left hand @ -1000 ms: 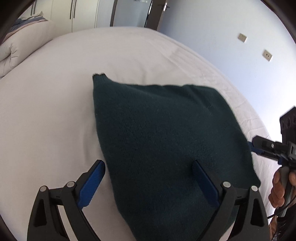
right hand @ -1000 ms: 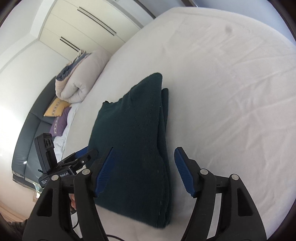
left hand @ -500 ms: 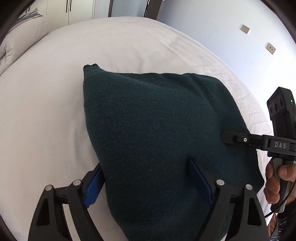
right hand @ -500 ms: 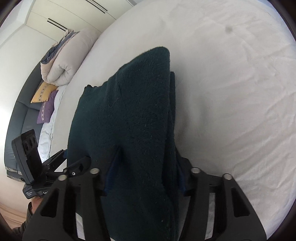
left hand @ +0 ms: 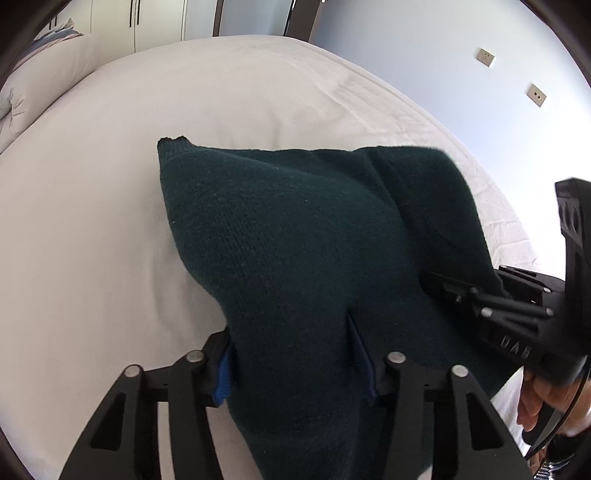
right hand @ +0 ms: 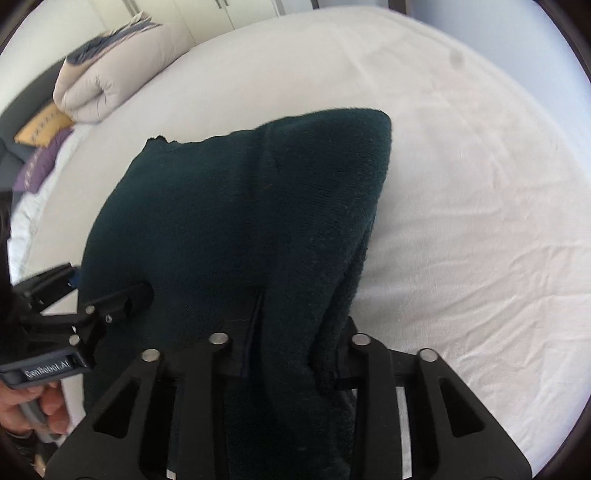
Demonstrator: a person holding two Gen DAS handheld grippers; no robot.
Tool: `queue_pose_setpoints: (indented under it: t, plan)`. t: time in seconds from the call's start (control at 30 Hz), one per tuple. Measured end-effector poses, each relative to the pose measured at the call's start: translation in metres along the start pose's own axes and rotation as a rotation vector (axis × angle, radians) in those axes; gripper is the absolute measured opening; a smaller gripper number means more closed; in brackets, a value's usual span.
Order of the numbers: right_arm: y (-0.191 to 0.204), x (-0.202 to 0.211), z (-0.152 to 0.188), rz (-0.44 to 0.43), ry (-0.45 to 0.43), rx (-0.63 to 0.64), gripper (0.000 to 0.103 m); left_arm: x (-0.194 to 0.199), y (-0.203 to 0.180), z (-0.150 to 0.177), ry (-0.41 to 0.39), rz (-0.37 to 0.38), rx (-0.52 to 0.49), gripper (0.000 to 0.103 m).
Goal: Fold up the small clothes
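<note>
A dark green knitted garment (left hand: 295,251) lies folded on the white bed (left hand: 92,221), its near edge lifted. My left gripper (left hand: 291,354) is shut on the garment's near left corner, blue pads pressed into the knit. My right gripper (right hand: 291,325) is shut on the near right corner of the garment (right hand: 240,221), its fingers mostly buried in the fabric. The right gripper also shows at the right of the left wrist view (left hand: 461,291), and the left gripper shows at the left of the right wrist view (right hand: 110,302).
A rolled beige duvet (right hand: 110,74) and yellow and purple cushions (right hand: 40,147) lie at the bed's far left. White wardrobe doors (left hand: 159,22) stand beyond the bed. A pale wall with sockets (left hand: 535,96) runs along the right side.
Both grippers moved forward onto the garment's near edge and closed on it. The near edge has risen off the bed and the cloth bulges upward.
</note>
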State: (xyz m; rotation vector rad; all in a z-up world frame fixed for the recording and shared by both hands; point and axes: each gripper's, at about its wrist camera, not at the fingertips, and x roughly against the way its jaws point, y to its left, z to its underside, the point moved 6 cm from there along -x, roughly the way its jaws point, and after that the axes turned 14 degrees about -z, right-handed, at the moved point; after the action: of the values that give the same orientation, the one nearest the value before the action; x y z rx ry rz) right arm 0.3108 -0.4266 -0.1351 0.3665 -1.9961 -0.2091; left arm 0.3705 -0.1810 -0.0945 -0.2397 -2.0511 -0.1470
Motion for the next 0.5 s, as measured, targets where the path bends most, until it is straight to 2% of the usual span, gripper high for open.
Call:
queue_pose_setpoints:
  t: [0.07, 0.17, 0.43, 0.5]
  plan:
    - [0.025, 0.009, -0.001, 0.054, -0.015, 0.084, 0.021, 0.010, 0.002, 0.002, 0.001, 0.018, 0.019, 0.042]
    - [0.055, 0.027, -0.001, 0.058, -0.050, 0.129, 0.020, 0.030, 0.008, 0.009, -0.006, 0.031, 0.042, 0.038]
    - [0.142, 0.080, 0.031, -0.029, -0.108, 0.173, 0.019, 0.127, 0.051, 0.060, -0.095, 0.014, 0.070, 0.037]
    - [0.173, 0.091, 0.045, -0.085, -0.144, 0.216, 0.019, 0.147, 0.061, 0.077, -0.110, -0.005, 0.061, 0.037]
